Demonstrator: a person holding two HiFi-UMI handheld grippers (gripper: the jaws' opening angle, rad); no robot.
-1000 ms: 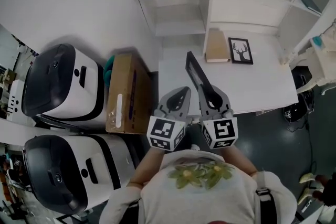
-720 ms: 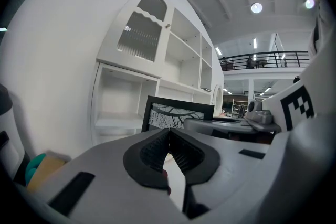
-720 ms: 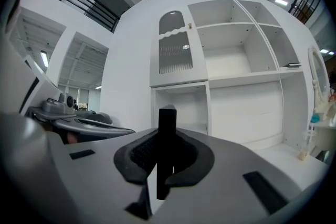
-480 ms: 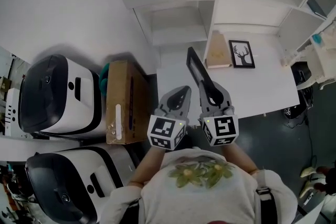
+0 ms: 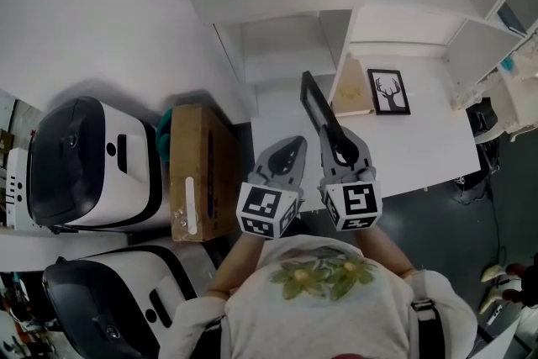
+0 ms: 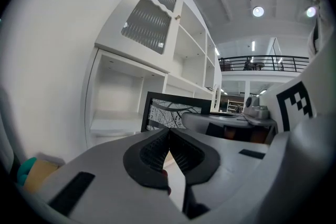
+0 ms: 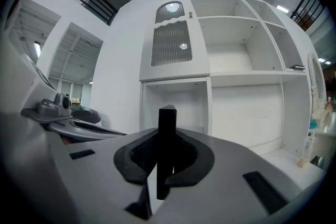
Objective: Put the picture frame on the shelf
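A black picture frame is held upright and edge-on by my right gripper, which is shut on its lower end. In the right gripper view the picture frame stands as a dark bar between the pads of the right gripper, in front of a low open compartment of the white shelf unit. My left gripper sits just left of it, shut and empty. In the left gripper view the left gripper has its jaws closed, and the frame's patterned face shows beyond them.
A white table carries a small deer picture and a tan board leaning by the shelf. A cardboard box and two white-and-black machines stand at the left.
Both grippers and the held frame have come nearer the shelf unit, and the low compartment now looks larger ahead. The grip on the frame is the same.
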